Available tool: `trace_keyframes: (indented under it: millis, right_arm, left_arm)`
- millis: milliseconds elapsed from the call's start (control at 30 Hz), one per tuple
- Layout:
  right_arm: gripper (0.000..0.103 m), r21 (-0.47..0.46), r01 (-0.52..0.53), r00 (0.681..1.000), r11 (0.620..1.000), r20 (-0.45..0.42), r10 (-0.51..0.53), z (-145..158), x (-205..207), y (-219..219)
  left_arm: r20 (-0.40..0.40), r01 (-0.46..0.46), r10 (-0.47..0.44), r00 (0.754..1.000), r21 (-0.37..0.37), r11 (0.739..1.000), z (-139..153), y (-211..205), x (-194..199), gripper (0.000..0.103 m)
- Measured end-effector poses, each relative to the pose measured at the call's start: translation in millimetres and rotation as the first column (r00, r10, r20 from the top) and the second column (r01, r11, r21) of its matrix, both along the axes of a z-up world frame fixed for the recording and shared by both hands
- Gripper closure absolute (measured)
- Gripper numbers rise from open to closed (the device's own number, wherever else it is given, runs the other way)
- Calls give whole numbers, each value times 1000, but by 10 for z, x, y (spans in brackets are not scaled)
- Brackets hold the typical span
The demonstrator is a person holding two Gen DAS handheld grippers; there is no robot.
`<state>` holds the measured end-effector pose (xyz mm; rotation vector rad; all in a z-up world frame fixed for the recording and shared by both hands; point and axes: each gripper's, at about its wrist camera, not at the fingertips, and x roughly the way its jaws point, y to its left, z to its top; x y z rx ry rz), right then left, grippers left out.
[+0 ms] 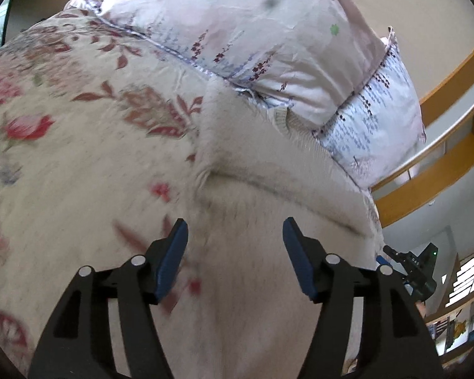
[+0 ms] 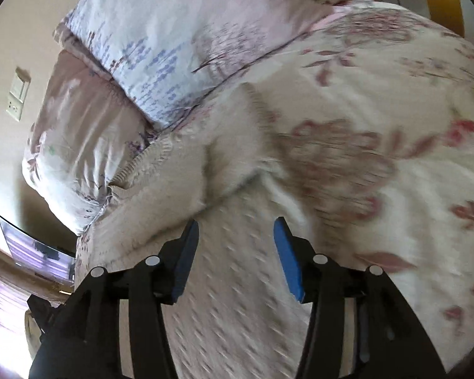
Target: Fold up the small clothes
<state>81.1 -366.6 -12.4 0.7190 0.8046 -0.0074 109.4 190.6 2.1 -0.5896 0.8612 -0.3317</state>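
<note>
My left claw (image 1: 233, 252) is black plastic, with two curved arms that have long slots cut through them. Round silver pins sit at the joints, two on each side. Each finger ends in a flat blue pad (image 1: 173, 257) with a slanted tip. My right claw (image 2: 235, 254) is built the same: black slotted arms, silver pins at the joints, and brighter blue pads (image 2: 286, 255) on the inner faces of the fingers.
</note>
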Motion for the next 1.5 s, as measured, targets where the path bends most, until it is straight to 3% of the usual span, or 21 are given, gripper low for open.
trace_keyframes:
  millis: [300,600,700,767,967,1000,1033,1133,1333,1500]
  right_arm:
    - [54,84,-32,998,996,-53,37,-269,-565,-262]
    - [68,239,-233,971,943,3,239,-397,-918,18]
    - [69,235,-284,957,930,16,288,-386,-1011,101]
    - [69,222,-316,947,923,19,320,-371,-1071,160]
    - [75,202,-382,920,902,-9,392,-396,-1206,304]
    - [82,197,-388,917,900,-13,398,-398,-1210,319]
    - [92,175,-404,910,898,-26,414,-390,-1212,369]
    - [94,109,-400,916,910,5,402,-300,-1226,403]
    - [95,-107,-281,929,954,219,299,221,-1276,378]
    - [95,-246,-186,920,951,297,257,424,-1230,398]
  left_arm:
    - [-12,48,-49,999,-79,996,-157,61,-497,43]
    - [4,201,-203,979,-160,966,-253,-191,-918,63]
    - [-7,239,-245,969,-197,951,-304,-237,-1018,67]
    - [-27,265,-279,960,-235,935,-378,-272,-1075,76]
    - [-29,280,-294,955,-226,933,-406,-291,-1178,84]
    - [-33,289,-302,953,-205,935,-396,-309,-1185,87]
    - [-39,296,-308,951,-183,937,-389,-326,-1193,92]
    - [-38,303,-310,950,-130,944,-341,-380,-1182,96]
    - [60,233,-229,972,-71,970,-62,-241,-1070,97]
    - [91,165,-162,983,-30,986,128,-191,-882,97]
